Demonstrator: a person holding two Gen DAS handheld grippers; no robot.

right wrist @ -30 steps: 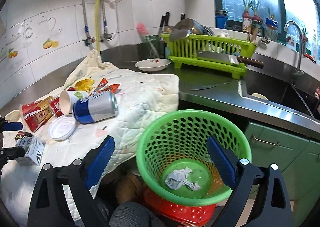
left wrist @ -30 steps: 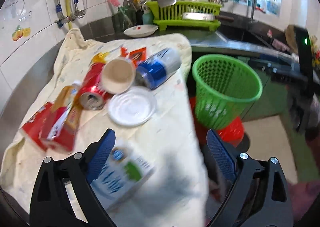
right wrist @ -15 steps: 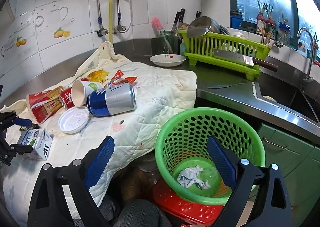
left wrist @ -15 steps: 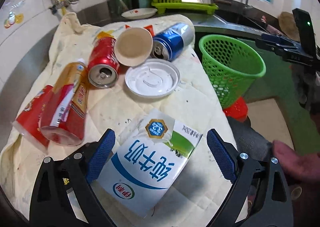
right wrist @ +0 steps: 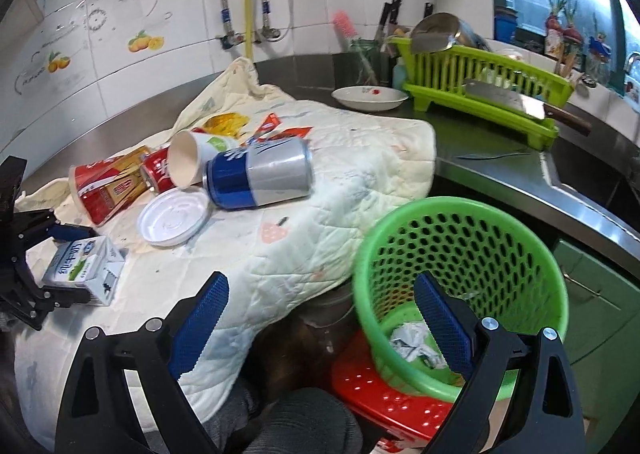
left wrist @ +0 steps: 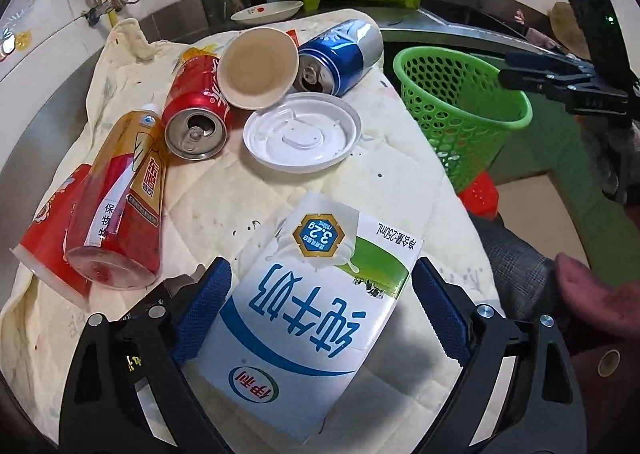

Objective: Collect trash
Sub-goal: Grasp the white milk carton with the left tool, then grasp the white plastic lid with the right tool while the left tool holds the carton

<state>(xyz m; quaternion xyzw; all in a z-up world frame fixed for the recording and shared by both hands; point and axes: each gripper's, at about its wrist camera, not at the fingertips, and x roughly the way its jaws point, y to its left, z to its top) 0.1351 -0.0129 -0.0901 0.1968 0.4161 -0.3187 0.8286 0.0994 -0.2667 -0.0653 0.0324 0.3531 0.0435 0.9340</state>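
Note:
A white and blue milk carton (left wrist: 316, 314) lies on the cream cloth (left wrist: 392, 182) between the open fingers of my left gripper (left wrist: 320, 314); it does not look clamped. The carton also shows in the right wrist view (right wrist: 82, 268), with the left gripper (right wrist: 60, 262) around it. Beyond it lie a white lid (left wrist: 302, 138), a red can (left wrist: 198, 112), a paper cup (left wrist: 258, 68), a blue can (left wrist: 340, 52), an orange bottle (left wrist: 122, 194) and a red cup (left wrist: 48, 234). My right gripper (right wrist: 320, 326) is open and empty above the near rim of the green basket (right wrist: 460, 278), which holds crumpled paper (right wrist: 416, 346).
The basket stands on a red stool (right wrist: 384, 394) beside the steel counter (right wrist: 500, 170). A green dish rack (right wrist: 480, 90) with a cleaver (right wrist: 512, 102), a white plate (right wrist: 370, 98) and a knife holder (right wrist: 368, 58) stand at the back. Wrappers (right wrist: 260, 126) lie on the cloth.
My left gripper has moved forward and down onto the cloth, so the milk carton now lies between its open fingers. My right gripper has drifted left, staying over the basket.

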